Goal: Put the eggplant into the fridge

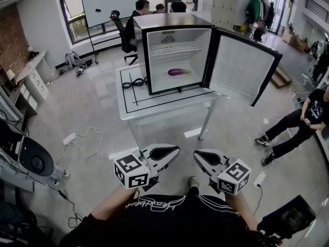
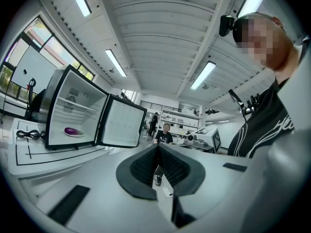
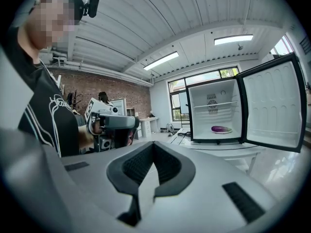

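The eggplant (image 1: 179, 72) already lies inside the fridge (image 1: 169, 20), whose door (image 1: 241, 68) stands open. My left gripper (image 1: 174, 151) and right gripper (image 1: 198, 155) are clenched on nothing, well apart from it. Placing looks done; I judge shutting the door comes next.

floor (image 1: 92, 107): glossy grey, seemingly tiled | whiteboard (image 1: 110, 1) before windows (image 1: 77, 27) | brick wall (image 1: 10, 40) left | ceiling strip lights (image 2: 115, 62)

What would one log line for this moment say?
eggplant: inside fridge | door: open | left gripper: shut, empty | right gripper: shut, empty

Closed, empty right tool (image 3: 153, 144), eggplant (image 3: 221, 129) inside the open fridge (image 3: 204, 110) beyond.
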Demonstrator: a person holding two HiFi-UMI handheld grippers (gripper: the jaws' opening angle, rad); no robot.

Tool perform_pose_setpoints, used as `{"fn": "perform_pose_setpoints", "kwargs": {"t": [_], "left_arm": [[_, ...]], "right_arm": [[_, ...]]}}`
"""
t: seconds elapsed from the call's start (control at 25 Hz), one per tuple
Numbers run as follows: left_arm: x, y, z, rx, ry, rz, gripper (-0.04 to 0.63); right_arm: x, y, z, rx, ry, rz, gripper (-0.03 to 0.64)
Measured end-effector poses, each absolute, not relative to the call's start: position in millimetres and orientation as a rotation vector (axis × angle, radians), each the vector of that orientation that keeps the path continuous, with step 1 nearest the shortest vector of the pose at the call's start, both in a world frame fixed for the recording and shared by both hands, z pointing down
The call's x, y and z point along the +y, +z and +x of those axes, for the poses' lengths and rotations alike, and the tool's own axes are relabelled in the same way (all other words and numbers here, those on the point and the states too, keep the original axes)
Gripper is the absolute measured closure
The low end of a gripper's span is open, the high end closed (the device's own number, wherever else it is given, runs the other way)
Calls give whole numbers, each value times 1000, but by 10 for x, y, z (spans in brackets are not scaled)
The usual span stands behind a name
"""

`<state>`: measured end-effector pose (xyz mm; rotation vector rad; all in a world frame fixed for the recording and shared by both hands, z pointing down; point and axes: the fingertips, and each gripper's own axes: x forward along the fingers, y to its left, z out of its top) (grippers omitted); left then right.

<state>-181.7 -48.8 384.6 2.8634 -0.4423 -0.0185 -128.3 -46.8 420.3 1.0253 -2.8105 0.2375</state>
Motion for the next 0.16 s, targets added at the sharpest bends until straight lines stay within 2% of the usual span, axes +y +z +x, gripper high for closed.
{"fn": "perform_pose_setpoints", "kwargs": {"t": [0.16], "left_arm": [[-447, 3818, -1883, -434, -22, 2868, 588]], "right_arm": [[-445, 4185, -1345, -2813, 228, 1017, 609]]}}
